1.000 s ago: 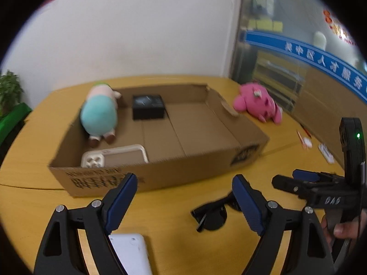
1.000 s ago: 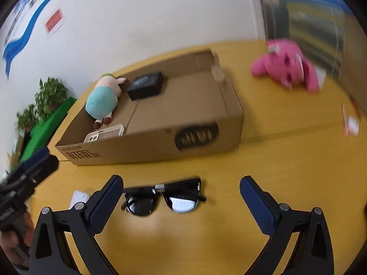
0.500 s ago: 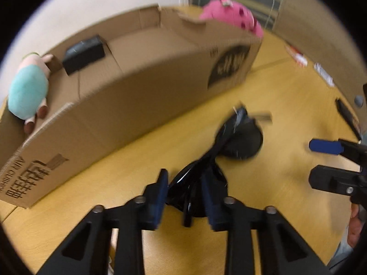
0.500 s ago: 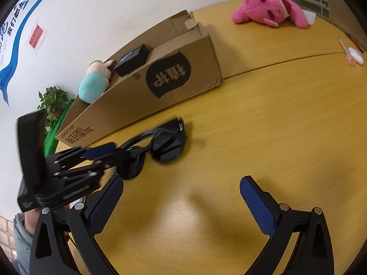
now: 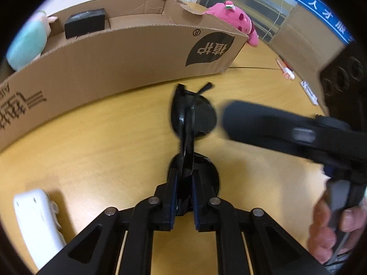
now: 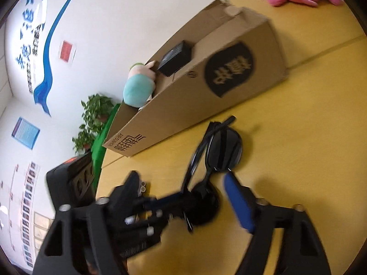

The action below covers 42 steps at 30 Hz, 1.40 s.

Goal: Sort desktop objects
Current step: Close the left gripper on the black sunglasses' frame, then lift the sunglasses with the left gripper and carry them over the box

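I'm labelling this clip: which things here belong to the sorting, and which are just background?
Job: black plastic sunglasses, open brown cardboard box, pink plush toy, white plastic device.
Background: green potted plant, wall posters, yellow wooden table.

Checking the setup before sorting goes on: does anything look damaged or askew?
The cardboard box has a torn, ragged flap at its far corner. The sunglasses stand on edge, pinched in the left gripper.

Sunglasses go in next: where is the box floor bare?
Bare cardboard lies right of the black box, toward the torn end of the cardboard box. The teal plush and black box crowd the left end.
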### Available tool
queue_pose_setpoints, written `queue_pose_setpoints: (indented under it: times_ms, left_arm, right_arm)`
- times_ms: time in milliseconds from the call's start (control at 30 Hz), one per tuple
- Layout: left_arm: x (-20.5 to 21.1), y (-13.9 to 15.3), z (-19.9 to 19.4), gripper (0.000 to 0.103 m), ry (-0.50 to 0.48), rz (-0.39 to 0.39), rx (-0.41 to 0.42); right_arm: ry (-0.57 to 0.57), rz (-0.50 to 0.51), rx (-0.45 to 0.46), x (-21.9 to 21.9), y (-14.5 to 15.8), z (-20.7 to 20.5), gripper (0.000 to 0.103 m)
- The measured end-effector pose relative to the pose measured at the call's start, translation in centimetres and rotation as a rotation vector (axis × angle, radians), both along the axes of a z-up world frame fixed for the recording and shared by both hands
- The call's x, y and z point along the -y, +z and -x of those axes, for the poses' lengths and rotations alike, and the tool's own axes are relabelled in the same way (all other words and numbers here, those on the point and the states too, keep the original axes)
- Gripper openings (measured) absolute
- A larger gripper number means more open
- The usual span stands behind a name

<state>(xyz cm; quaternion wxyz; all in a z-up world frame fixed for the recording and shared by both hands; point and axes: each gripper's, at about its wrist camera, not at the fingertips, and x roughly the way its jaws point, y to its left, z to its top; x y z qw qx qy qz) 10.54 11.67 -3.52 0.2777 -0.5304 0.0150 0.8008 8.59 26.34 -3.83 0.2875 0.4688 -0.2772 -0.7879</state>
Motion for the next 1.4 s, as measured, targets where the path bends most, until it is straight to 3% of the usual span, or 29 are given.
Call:
queue_pose_setpoints:
  times_ms: [167,233,267,533,833,1067,1400]
  left_arm:
    - [0.2,0.1,-0.6,0.008,0.009,-0.030,-0.002]
    - [0.2,0.2,-0.7,0.008,0.006,-0.027,-0.008]
    - [0.3,0.2,-0.7,0.008,0.005,-0.026,-0.010]
    - [0.6,1.8,-0.6,0.007,-0.008,-0.100,-0.036]
    - [0.0,11.4,1.2,0.007,-0.054,-0.210,-0.240]
    - [-0.6,17.0,5.4,0.006,-0.073,-0.269,-0.341]
    - [0.2,19.5,13.3,0.005,-0.066,-0.345,-0.320]
  right_arm:
    - [0.065,-0.001,0.069,2.6,-2.1,1.3,0.039]
    - [0.074,-0.025,0.083,3.3,-2.7,1.5,0.016]
    - [0.073,-0.031,0.089,3.5,-3.1,1.7,0.012]
    - [0.046,-0.029,0.014,3.9,-0.6,1.4,0.008]
    - [0.018,-0.040,-0.254,2.5,10.5,2.3,0.008]
    - [0.033,-0.069,-0.395,2.9,17.4,6.0,0.008]
    - [0.061,-0.099,-0.421,3.3,21.4,14.8,0.008]
